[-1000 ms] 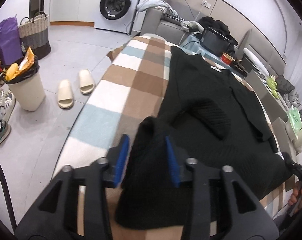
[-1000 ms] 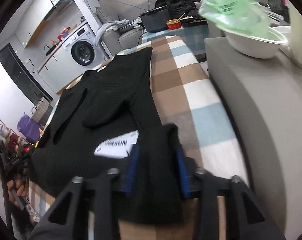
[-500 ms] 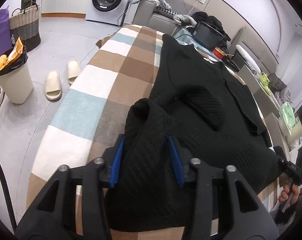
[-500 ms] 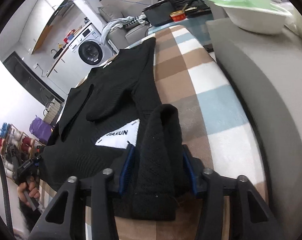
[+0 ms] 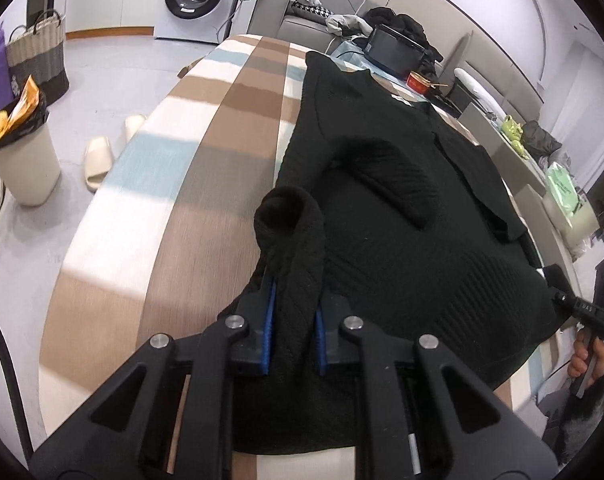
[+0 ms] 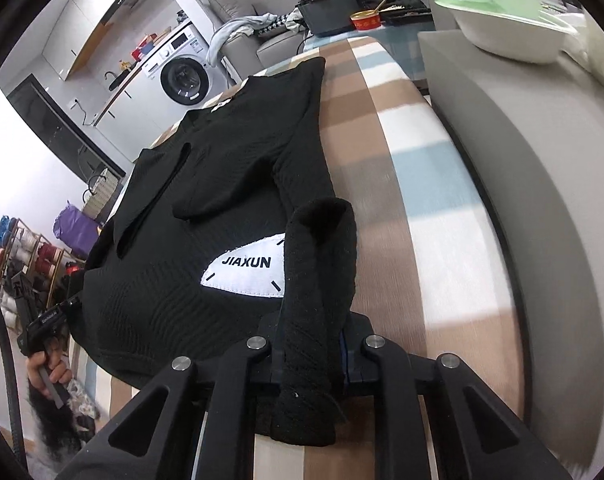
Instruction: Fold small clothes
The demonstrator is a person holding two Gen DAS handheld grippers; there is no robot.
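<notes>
A black knit sweater lies flat on a checked blanket, sleeves folded across its body. My left gripper is closing on the near hem corner; its blue pads squeeze a raised ridge of the knit. In the right wrist view the same sweater shows a white JIAXUN label. My right gripper is closing too, and it pinches a bunched fold of the other hem corner. A hand holds the right gripper's handle at the frame's edge.
A grey box with a white bowl and a green bag flanks the blanket's right side. On the floor to the left are a bin, slippers and a basket. A black tray and a red bowl lie beyond the collar.
Both grippers have moved forward and down onto the hem. Their jaws have narrowed from wide apart to pinching the knit, which now stands up in a ridge between each pair of pads.
</notes>
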